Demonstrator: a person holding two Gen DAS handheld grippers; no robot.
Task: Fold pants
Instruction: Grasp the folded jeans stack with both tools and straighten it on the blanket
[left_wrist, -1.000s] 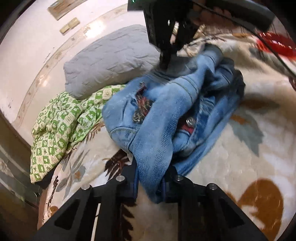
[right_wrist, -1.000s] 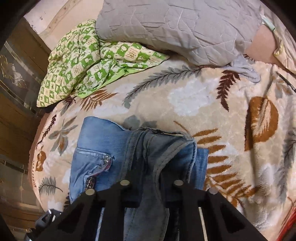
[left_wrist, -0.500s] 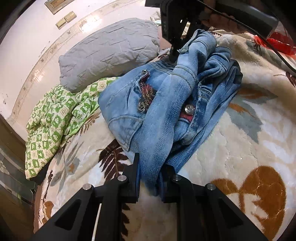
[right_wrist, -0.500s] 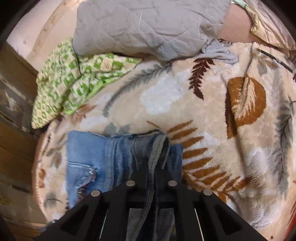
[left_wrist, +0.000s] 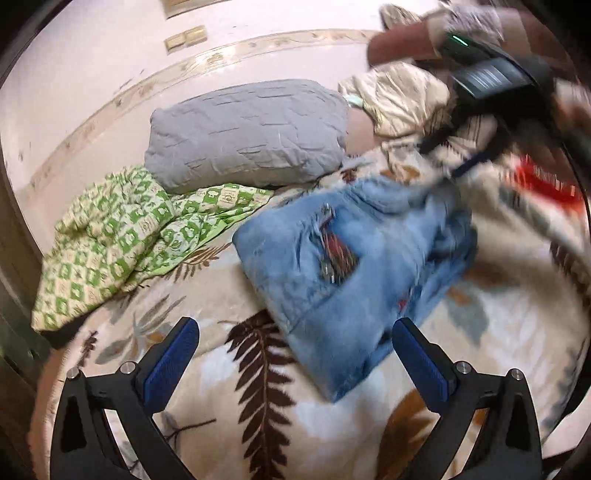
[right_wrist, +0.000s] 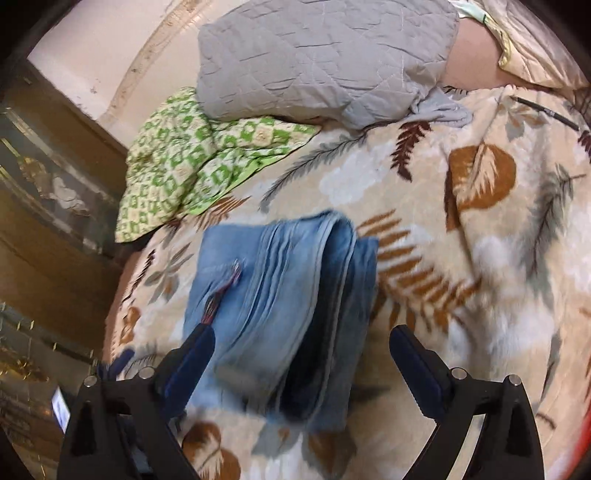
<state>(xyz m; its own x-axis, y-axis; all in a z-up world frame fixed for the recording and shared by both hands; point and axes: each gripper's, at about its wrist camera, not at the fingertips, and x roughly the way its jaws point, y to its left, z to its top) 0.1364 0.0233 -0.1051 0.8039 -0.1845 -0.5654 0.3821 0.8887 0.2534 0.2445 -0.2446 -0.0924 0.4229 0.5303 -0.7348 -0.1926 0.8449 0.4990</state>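
While folded into a compact bundle, jeans (left_wrist: 343, 266) lying on leaf-print blanket (left_wrist: 258, 417), near green checked cloth (left_wrist: 122, 236) and grey pillow (left_wrist: 247, 133). Left gripper (left_wrist: 295, 358) released, jaws spread wide, clear of denim. Right gripper (right_wrist: 301, 363) likewise spread, hovering over bundle's near end, grasping nothing. Motion blur noted on denim.

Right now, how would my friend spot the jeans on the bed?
Find the leafy beige blanket, with a gray pillow at its head. Below the pillow and the green checked quilt lie the jeans. They are the only blue denim, folded into a bundle.
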